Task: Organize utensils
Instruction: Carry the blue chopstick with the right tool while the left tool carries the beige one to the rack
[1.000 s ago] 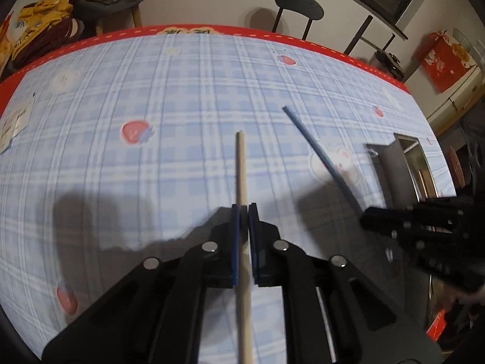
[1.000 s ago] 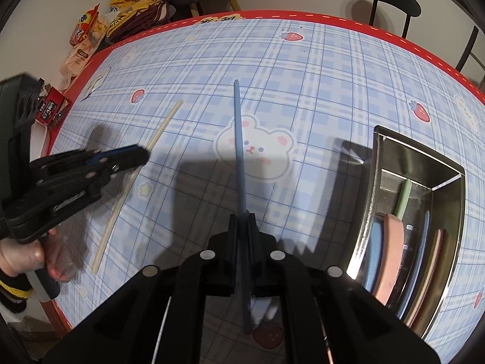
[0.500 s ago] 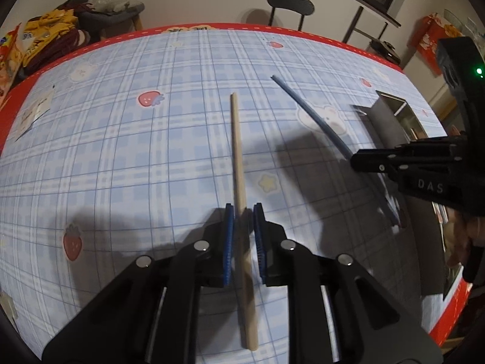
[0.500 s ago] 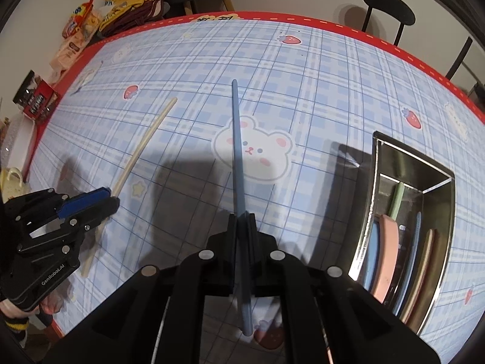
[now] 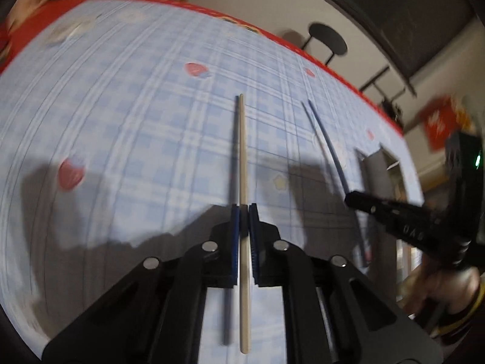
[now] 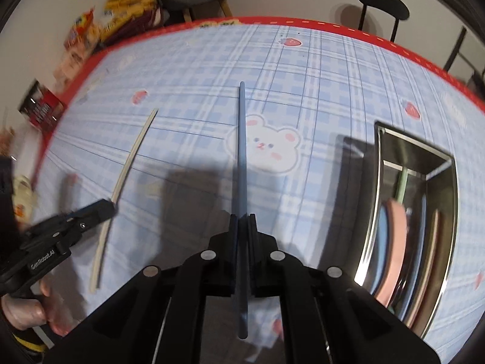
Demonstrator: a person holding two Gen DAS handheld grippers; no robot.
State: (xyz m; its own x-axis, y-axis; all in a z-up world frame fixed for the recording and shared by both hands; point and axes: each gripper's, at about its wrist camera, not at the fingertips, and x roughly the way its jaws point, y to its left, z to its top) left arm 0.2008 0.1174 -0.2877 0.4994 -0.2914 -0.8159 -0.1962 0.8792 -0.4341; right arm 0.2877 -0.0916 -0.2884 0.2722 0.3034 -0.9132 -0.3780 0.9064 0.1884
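Observation:
A beige chopstick (image 5: pixel 242 151) runs between the pads of my left gripper (image 5: pixel 245 209), whose jaws are closing on it. The stick hangs just above the checked tablecloth and throws a dark shadow to its left. My right gripper (image 6: pixel 242 220) is shut on a blue chopstick (image 6: pixel 242 136), which points away over the bear print. In the right wrist view the left gripper (image 6: pixel 107 207) grips the beige chopstick (image 6: pixel 133 157) at the left. In the left wrist view the right gripper (image 5: pixel 351 195) holds the blue chopstick (image 5: pixel 327 145) at the right.
A steel tray (image 6: pixel 448 163) at the right holds several coloured utensils, pink, blue and green among them; it also shows as the tray (image 5: pixel 379 157) in the left wrist view. Snack bags lie past the far left table edge. A black stool (image 6: pixel 382 3) stands beyond the table.
The left jaws stood slightly apart around the beige chopstick lying on the cloth; now they are shut on it and it is off the cloth. The left view has rolled and shifted. The right gripper kept still.

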